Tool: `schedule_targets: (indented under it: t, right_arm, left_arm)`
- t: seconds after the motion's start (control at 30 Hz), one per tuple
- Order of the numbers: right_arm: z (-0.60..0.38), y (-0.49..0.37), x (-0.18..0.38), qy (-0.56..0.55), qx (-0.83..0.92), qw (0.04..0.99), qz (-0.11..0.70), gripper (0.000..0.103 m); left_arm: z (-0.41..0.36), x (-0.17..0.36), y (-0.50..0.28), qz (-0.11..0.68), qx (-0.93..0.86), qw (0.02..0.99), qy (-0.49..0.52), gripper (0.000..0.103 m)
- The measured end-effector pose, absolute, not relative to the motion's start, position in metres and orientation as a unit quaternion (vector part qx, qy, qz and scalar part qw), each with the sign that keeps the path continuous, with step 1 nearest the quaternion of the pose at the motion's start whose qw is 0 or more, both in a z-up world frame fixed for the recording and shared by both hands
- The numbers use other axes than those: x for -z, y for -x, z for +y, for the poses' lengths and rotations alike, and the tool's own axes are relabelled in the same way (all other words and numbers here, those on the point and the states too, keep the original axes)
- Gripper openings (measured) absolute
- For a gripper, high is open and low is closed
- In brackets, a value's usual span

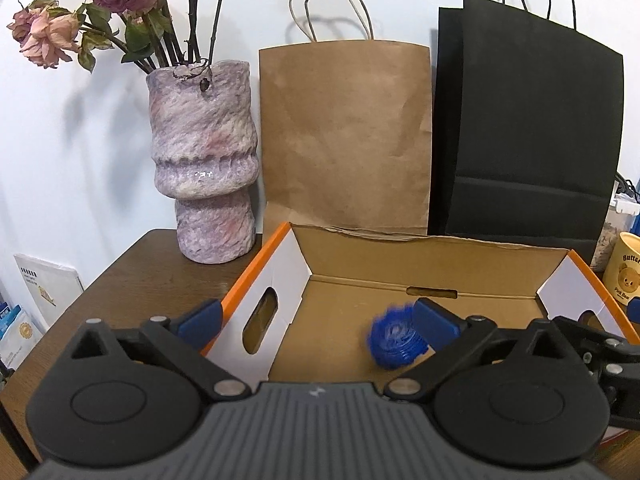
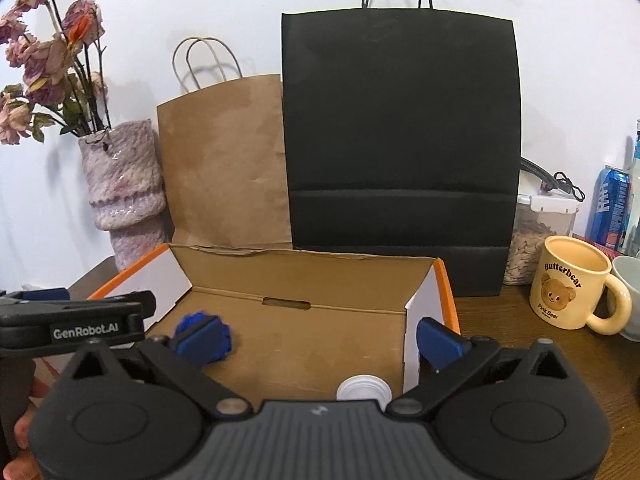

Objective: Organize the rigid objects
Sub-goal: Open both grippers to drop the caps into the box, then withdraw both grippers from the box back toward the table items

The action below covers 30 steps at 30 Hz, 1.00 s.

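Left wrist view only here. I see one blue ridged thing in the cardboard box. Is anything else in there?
Observer: Yes. The right wrist view shows a white cap on the floor of the box, near its right end wall.
Operator: Is the right gripper holding anything?
Observer: No. The right gripper has its fingers wide apart and grips nothing.
Operator: What's past the mug on the right?
Observer: A pale cup sits by the handle of the Butterbear mug, and a blue can stands behind them.
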State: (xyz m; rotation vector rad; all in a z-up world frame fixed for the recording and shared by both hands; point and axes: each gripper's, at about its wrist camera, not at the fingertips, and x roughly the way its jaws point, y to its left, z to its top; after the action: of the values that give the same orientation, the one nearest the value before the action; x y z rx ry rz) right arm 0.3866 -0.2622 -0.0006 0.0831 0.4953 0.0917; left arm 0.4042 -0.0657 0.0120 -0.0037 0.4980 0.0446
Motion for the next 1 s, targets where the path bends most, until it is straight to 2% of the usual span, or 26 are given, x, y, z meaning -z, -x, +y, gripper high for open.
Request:
schedule_targets:
  t: [1.0]
  right_arm:
    - [-0.254,-0.327,-0.034,-0.016,-0.060,0.977,0.202,0.103]
  left_arm:
    - [-0.057,-0.034,-0.354,0.224,-0.024,0.974,0.003,0.103]
